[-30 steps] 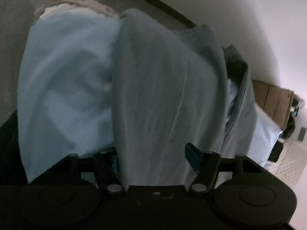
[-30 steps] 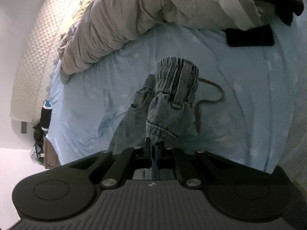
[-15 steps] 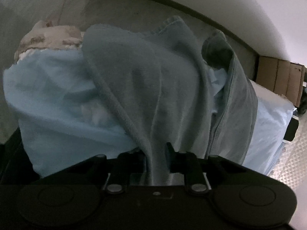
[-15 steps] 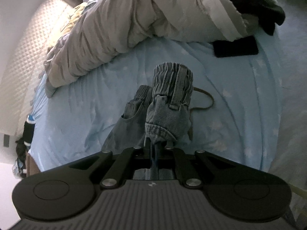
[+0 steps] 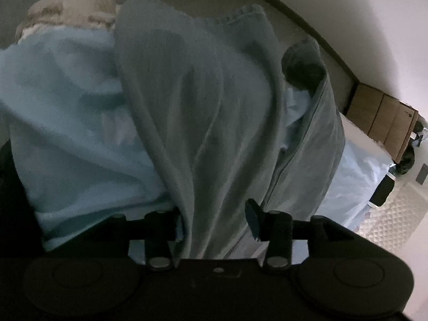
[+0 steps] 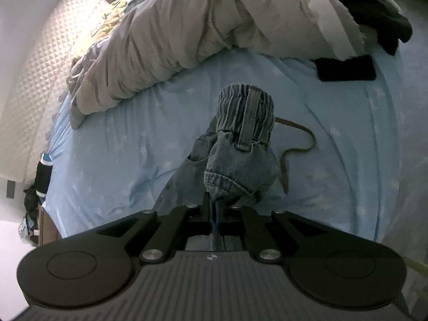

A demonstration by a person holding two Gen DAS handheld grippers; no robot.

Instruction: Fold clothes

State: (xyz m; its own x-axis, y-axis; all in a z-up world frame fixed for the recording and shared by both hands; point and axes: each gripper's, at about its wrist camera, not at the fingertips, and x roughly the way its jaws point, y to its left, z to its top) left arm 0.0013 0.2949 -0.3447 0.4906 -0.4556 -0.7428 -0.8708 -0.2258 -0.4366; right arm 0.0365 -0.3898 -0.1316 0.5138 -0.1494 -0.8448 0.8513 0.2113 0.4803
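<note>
A pair of faded blue denim jeans (image 6: 242,144) hangs bunched from the right tool (image 6: 215,203), whose two black fingers are pressed together on a fold of the cloth near the gathered elastic waistband, directly ahead of the tool. A brown cord (image 6: 297,144) trails from the jeans to the right of the tool, across the pale blue star-printed bed sheet (image 6: 112,160) below. Further ahead, a rumpled grey-white duvet (image 6: 187,32) is heaped along the far side of the bed, with a black rectangular item (image 6: 346,68) lying flat on the sheet ahead and to the right, just beside a dark garment (image 6: 379,24). A quilted cream headboard (image 6: 34,64) rises off to the left.

The left tool (image 5: 214,214) stands with its fingers spread apart, a leg of the same jeans (image 5: 208,112) draped loosely through the gap between them, its stitched hem up ahead. The fingers are not pinching the cloth. The blue sheet (image 5: 67,112) lies to the left of that tool, and a brown wooden cabinet (image 5: 385,123) stands far to its right.
</note>
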